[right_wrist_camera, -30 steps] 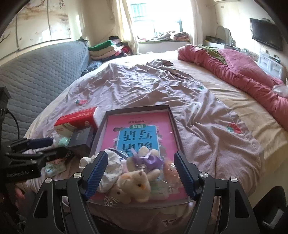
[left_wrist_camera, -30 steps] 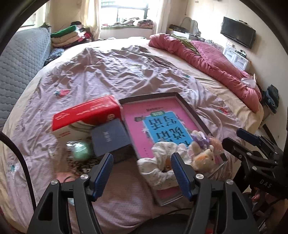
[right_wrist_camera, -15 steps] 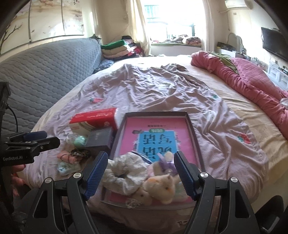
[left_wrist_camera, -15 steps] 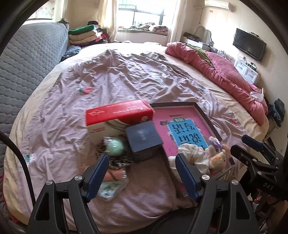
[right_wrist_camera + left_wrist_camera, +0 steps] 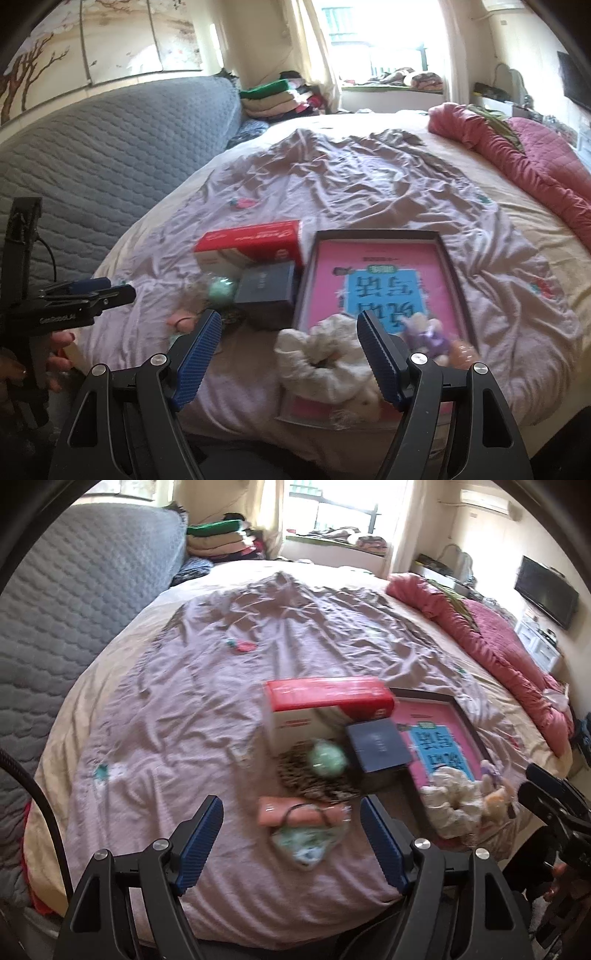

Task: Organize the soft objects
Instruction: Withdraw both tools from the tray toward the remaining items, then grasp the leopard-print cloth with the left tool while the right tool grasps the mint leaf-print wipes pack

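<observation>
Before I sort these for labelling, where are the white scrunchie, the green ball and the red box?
white scrunchie (image 5: 325, 363): right wrist view, on its ruffled front.
green ball (image 5: 328, 757): left wrist view, on its middle.
red box (image 5: 327, 693): left wrist view, on its red top.

A bed (image 5: 155, 738) is covered by a wrinkled mauve sheet (image 5: 295, 635). On it are laid a red-and-white box (image 5: 325, 709), a dark blue box (image 5: 378, 744), and a pink-lined tray (image 5: 469, 727) at three o'clock. A rose quilt (image 5: 491, 642) is heaped at two o'clock.
</observation>
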### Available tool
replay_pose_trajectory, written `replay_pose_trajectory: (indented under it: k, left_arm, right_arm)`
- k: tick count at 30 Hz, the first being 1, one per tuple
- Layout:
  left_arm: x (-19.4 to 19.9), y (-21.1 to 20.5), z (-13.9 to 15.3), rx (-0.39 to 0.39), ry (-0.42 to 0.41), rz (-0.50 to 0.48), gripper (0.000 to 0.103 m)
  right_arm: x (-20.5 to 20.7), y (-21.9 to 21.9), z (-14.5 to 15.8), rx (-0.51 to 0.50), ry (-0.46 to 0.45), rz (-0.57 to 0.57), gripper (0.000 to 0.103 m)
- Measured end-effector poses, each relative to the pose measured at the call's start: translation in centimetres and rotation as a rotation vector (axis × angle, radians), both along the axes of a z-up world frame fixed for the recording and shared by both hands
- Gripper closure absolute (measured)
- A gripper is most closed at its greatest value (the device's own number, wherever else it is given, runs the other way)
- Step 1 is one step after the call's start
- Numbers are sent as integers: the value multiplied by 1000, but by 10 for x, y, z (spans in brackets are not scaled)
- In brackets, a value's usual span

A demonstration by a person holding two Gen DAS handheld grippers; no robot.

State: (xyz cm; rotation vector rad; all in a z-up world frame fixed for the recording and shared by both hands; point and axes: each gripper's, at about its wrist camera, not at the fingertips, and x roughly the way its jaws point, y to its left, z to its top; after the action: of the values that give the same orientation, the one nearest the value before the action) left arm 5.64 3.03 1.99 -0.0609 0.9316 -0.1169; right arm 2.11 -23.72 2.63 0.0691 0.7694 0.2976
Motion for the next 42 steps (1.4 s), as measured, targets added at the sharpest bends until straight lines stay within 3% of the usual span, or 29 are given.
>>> replay_pose_trajectory:
  k: [8,23,32,35,42]
  left_arm:
    - [1,33,-14,-19,24,59,27]
    - [10,49,-38,-70,71,69,27]
    - [25,51,-52,-66,99,57,27]
    - [32,49,-57,-67,107,44,27]
    - [61,35,-75,-84,157,-14,27]
  right_arm:
    - [0,41,-13,-13,40,76,26]
    - [5,119,-65,-58,149,213,26]
    - [24,146,-103,-16,224,239,25]
    - [32,155,-120,-53,250,262,24]
    - [53,152,-141,-40,295,247,23]
